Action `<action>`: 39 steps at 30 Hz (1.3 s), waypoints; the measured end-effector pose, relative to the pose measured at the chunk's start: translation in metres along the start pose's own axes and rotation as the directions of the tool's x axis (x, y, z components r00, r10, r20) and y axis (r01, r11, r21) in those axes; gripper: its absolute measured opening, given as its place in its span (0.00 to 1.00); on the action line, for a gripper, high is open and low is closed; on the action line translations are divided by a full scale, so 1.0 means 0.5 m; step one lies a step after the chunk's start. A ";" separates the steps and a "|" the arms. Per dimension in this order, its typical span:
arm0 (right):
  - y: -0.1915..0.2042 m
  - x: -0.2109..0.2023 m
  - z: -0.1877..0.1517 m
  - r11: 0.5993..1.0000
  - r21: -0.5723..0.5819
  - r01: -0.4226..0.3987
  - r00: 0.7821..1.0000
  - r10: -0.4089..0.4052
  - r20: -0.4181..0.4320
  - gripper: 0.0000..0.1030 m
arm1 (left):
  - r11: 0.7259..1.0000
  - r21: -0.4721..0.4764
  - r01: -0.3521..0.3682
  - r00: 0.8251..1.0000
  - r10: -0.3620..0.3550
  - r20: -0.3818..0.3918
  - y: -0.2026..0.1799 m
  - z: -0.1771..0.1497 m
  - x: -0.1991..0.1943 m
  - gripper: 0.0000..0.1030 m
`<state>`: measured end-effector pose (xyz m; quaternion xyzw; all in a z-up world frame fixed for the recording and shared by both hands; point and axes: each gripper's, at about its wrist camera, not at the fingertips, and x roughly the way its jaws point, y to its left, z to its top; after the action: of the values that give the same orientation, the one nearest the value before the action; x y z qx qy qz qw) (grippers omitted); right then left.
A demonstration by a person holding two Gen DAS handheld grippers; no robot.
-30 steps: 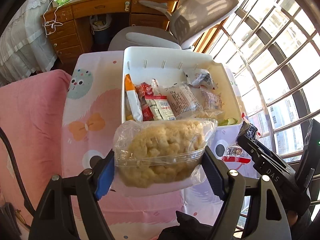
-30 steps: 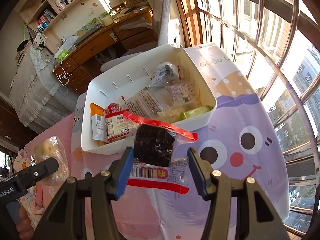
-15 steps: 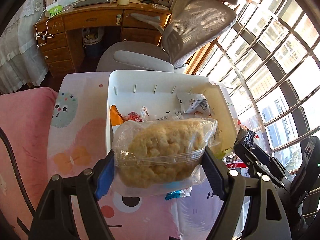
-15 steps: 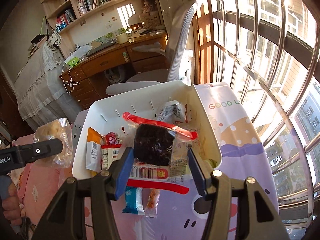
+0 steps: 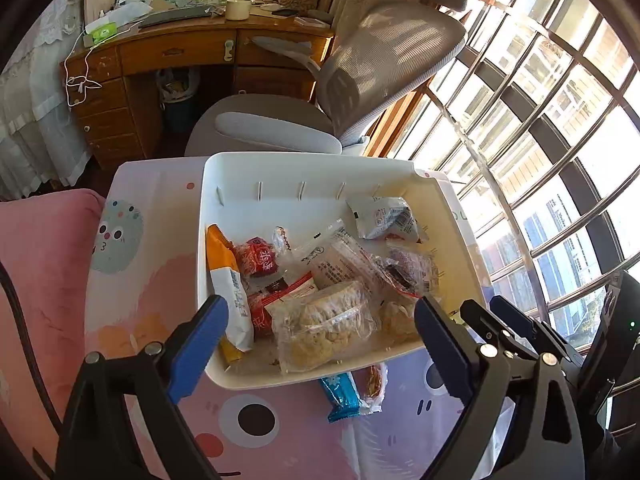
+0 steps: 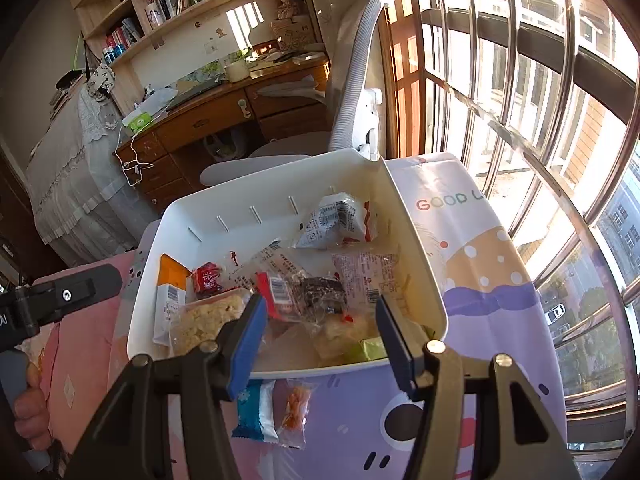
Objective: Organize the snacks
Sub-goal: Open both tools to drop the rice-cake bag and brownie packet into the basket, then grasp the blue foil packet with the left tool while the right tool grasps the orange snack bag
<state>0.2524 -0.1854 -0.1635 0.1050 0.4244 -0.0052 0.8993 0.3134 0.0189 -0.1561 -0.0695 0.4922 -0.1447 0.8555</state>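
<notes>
A white bin (image 5: 304,376) holds several wrapped snacks. The clear bag of puffed rice cake (image 5: 324,328) lies inside it at the front, and my left gripper (image 5: 318,308) hovers over it. Its jaws are opening wide, with no pad touching the bag. The dark snack packet with red edges (image 6: 322,290) lies in the bin (image 6: 416,240) beyond my right gripper (image 6: 320,304), whose jaws stand apart with nothing pressed between them. The rice cake bag (image 6: 208,316) shows at the bin's front left. A blue packet (image 6: 254,412) and an orange packet (image 6: 296,408) lie on the cloth before the bin.
The bin stands on a cartoon-print tablecloth (image 5: 256,420) with a pink blanket (image 5: 40,260) to the left. A grey office chair (image 5: 380,60) and a wooden desk (image 5: 180,52) stand behind. Barred windows (image 6: 540,120) run along the right. A hand (image 6: 28,412) holds the left gripper.
The rice cake bag has left the left jaws, which widened, and now lies in the bin. The dark packet has dropped from the right jaws into the bin. Both grippers moved closer over the bin.
</notes>
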 end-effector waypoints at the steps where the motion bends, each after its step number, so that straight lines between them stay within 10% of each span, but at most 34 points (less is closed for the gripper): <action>1: -0.001 -0.004 -0.002 1.000 0.001 -0.005 1.000 0.005 0.000 0.55 | 1.000 -0.004 0.002 1.000 -0.002 0.002 0.001 -0.003 -0.003 0.91; 21: 0.034 -0.069 -0.087 0.982 -0.174 -0.072 0.997 0.076 0.018 0.55 | 0.997 -0.074 0.007 0.992 -0.016 -0.123 -0.011 -0.123 -0.002 0.91; 39: 0.035 0.043 -0.204 0.893 -0.436 -0.114 0.993 0.106 -0.041 0.55 | 0.985 -0.155 -0.080 0.950 0.028 -0.310 -0.008 -0.179 0.136 0.89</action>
<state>0.1902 -0.1471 -0.2395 -0.0760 0.4154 0.1421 0.8952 0.2677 -0.0044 -0.2564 -0.1034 0.6312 -0.0889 0.7635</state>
